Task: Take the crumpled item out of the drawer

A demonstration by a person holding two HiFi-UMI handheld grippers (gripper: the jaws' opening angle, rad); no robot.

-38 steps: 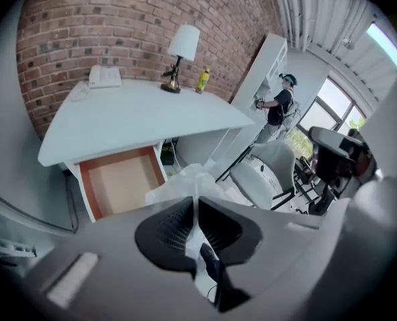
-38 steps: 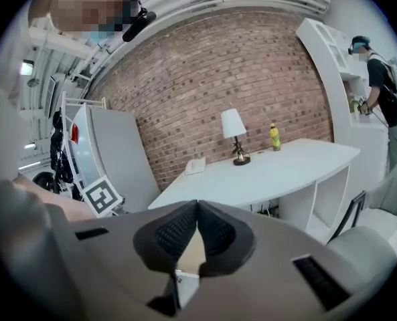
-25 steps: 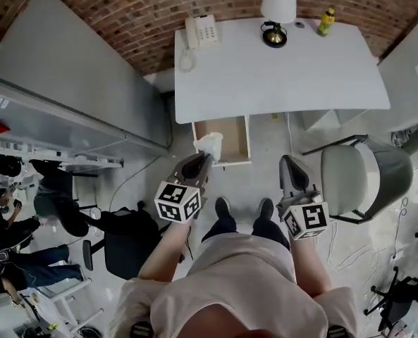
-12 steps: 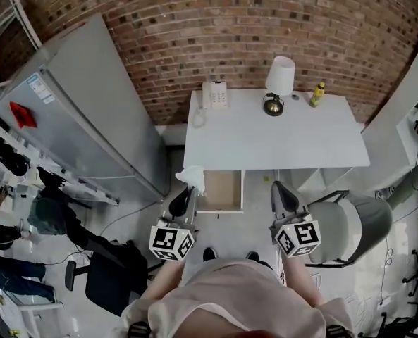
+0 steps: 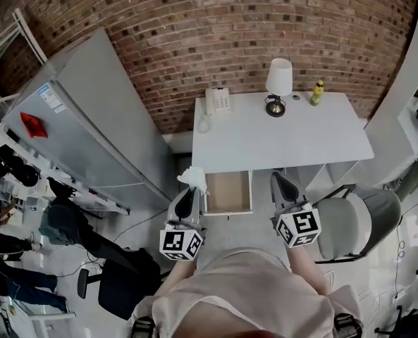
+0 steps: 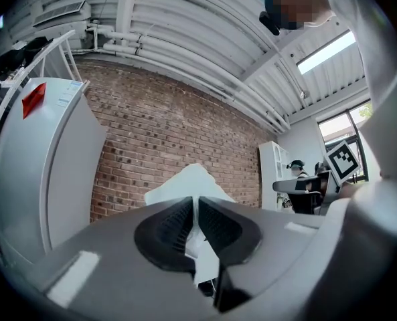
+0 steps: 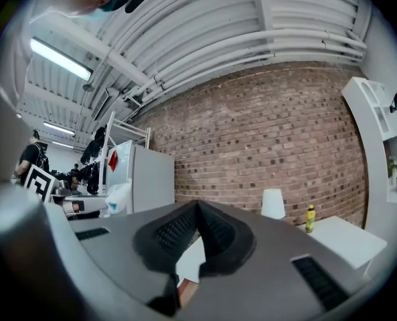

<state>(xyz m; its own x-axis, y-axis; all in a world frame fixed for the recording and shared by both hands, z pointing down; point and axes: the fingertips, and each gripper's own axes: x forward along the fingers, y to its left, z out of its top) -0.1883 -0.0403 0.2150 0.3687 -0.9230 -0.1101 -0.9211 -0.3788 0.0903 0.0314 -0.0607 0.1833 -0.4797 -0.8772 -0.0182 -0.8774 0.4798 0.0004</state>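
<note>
Left gripper (image 6: pixel 195 206), ribbed black pads clamped narrow on a crumpled white item (image 5: pixel 192 177), holds it just left of the pulled-out drawer (image 5: pixel 250 191) at centre frame. Pale wood lines the drawer beneath the smooth white desk (image 5: pixel 279 136). Right gripper (image 7: pixel 198 221) is closed on nothing. A second ago the item overlapped the drawer's left edge.

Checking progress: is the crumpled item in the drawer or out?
Out. The left gripper pinches the crumpled item, held left of the open drawer.
</note>
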